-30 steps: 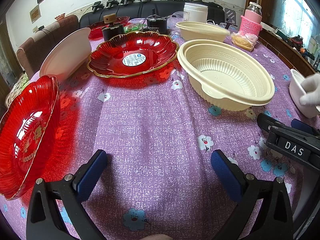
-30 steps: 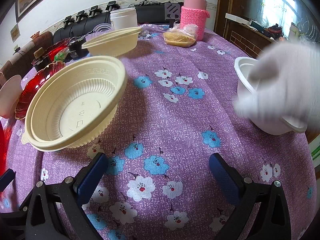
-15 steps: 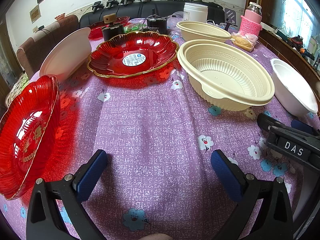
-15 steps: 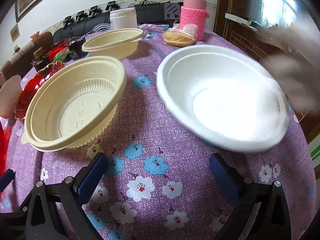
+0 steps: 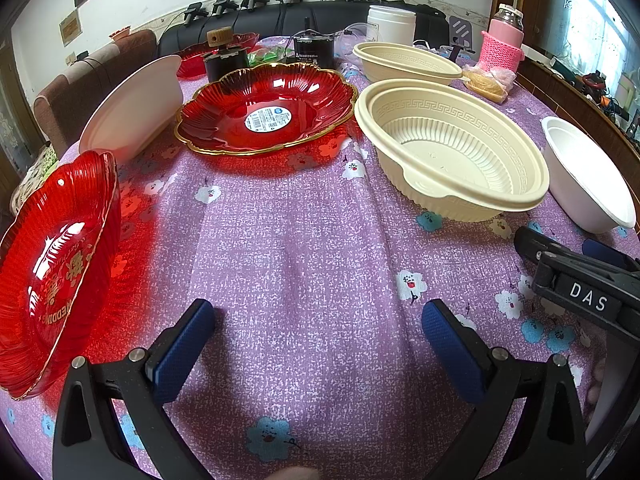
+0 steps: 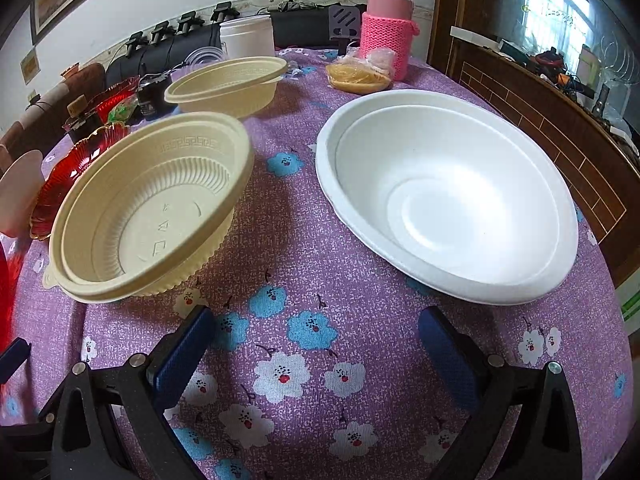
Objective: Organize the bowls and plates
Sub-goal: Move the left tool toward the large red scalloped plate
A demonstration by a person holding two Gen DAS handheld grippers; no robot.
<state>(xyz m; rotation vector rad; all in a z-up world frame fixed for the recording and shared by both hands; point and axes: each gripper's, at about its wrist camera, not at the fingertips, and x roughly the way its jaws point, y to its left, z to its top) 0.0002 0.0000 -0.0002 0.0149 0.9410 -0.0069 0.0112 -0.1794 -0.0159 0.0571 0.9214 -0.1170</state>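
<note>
A white foam bowl (image 6: 448, 196) lies on the purple flowered tablecloth (image 6: 296, 248) just ahead and right of my open right gripper (image 6: 312, 348); it shows at the right edge in the left wrist view as the white bowl (image 5: 588, 180). A cream plastic bowl (image 6: 152, 208) (image 5: 452, 148) sits left of it, a second cream bowl (image 6: 228, 84) (image 5: 404, 64) behind. Two red glass plates (image 5: 268, 108) (image 5: 56, 264) and another white foam bowl (image 5: 132, 108) lie to the left. My left gripper (image 5: 320, 348) is open over bare cloth, holding nothing.
A pink knit-sleeved flask (image 6: 386, 24), a bag of yellow food (image 6: 358, 76), a white jar (image 6: 247, 36) and dark small items (image 5: 314, 52) crowd the table's far end. The right gripper's black body (image 5: 584, 284) sits beside the left one. A wooden ledge (image 6: 560, 120) runs along the right.
A gloved hand set the white foam bowl down in front of the right gripper and withdrew out of view. Both grippers stayed still and open.
</note>
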